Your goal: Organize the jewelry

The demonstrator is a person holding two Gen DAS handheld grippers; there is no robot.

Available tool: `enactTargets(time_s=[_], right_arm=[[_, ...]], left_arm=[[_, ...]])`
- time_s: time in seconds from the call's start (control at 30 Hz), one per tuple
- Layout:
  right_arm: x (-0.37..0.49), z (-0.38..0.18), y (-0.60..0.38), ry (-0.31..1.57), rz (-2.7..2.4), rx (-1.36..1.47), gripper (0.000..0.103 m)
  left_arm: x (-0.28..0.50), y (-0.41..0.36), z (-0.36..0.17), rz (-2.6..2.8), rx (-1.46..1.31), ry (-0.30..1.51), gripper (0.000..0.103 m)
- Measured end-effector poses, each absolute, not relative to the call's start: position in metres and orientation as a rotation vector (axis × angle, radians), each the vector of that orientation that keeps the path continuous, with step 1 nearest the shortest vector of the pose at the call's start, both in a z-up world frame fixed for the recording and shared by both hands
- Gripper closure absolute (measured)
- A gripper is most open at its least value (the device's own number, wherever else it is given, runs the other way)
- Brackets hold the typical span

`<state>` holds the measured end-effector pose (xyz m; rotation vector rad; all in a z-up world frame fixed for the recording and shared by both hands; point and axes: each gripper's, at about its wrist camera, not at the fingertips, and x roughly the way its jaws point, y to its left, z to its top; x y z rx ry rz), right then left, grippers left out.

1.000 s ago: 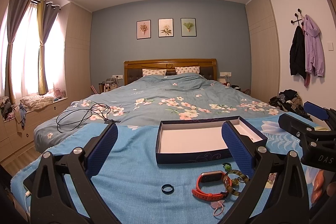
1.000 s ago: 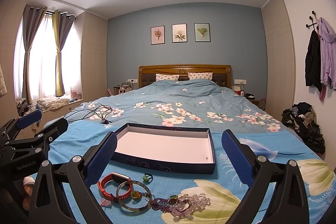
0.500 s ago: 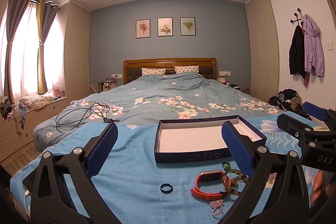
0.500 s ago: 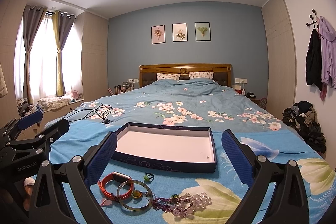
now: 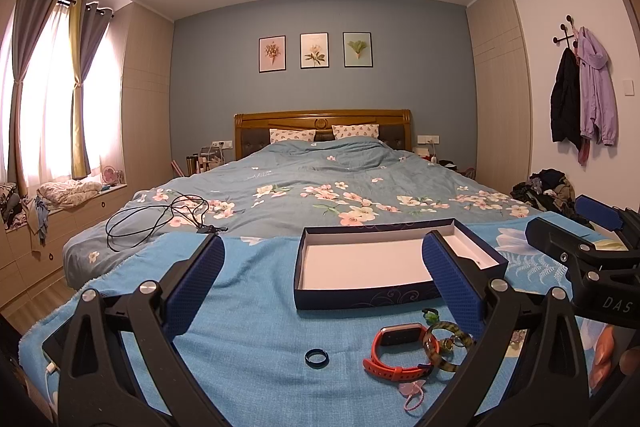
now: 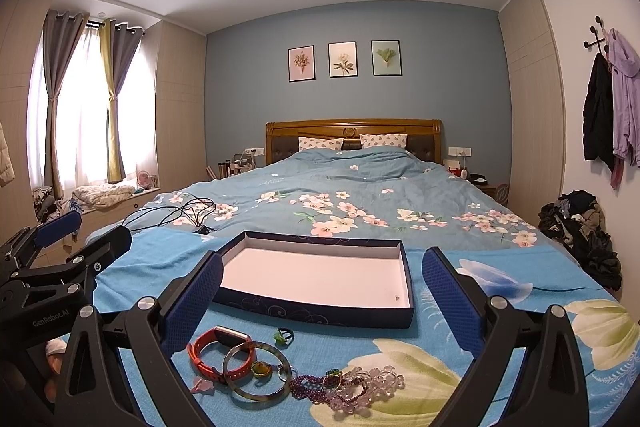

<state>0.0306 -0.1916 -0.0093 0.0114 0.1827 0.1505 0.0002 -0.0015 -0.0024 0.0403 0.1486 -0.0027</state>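
A shallow dark blue box [image 5: 360, 297] [image 6: 312, 311] with a white inside lies open on the blue blanket. In front of it lies jewelry: a black ring [image 5: 316, 357], an orange watch band [image 5: 394, 351] [image 6: 218, 351], a mottled bangle [image 5: 446, 345] [image 6: 256, 395], a small green ring [image 5: 431, 315] [image 6: 283, 335], a pink charm [image 5: 412, 389], and purple and clear bead bracelets [image 6: 348, 387]. My left gripper [image 5: 323, 247] hovers open above the ring and the band. My right gripper [image 6: 322, 259] hovers open over the jewelry pile. Neither holds anything.
A black cable [image 5: 160, 219] is coiled on the floral duvet at far left. A white plug and a dark flat object [image 5: 52, 367] sit at the blanket's left edge. A clothes pile [image 6: 580, 227] lies on the floor right of the bed.
Both views have drifted only very slightly. The jewelry and box lie where they were, and both grippers stay open.
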Motion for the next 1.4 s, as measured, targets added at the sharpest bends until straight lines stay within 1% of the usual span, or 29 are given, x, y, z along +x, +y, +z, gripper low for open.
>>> enactTargets(time_s=[1.1, 1.3, 1.4], right_arm=[[0.039, -0.012, -0.195, 0.202, 0.165, 0.024, 0.007], [0.041, -0.011, -0.201, 0.223, 0.165, 0.027, 0.007], [0.044, -0.015, -0.205, 0.262, 0.153, 0.005, 0.007]], left_arm=[[0.006, -0.001, -0.007, -0.01, 0.042, 0.165, 0.006], [0.01, 0.002, -0.01, -0.017, 0.036, 0.198, 0.006], [0.014, 0.003, -0.014, -0.035, 0.044, 0.237, 0.006]])
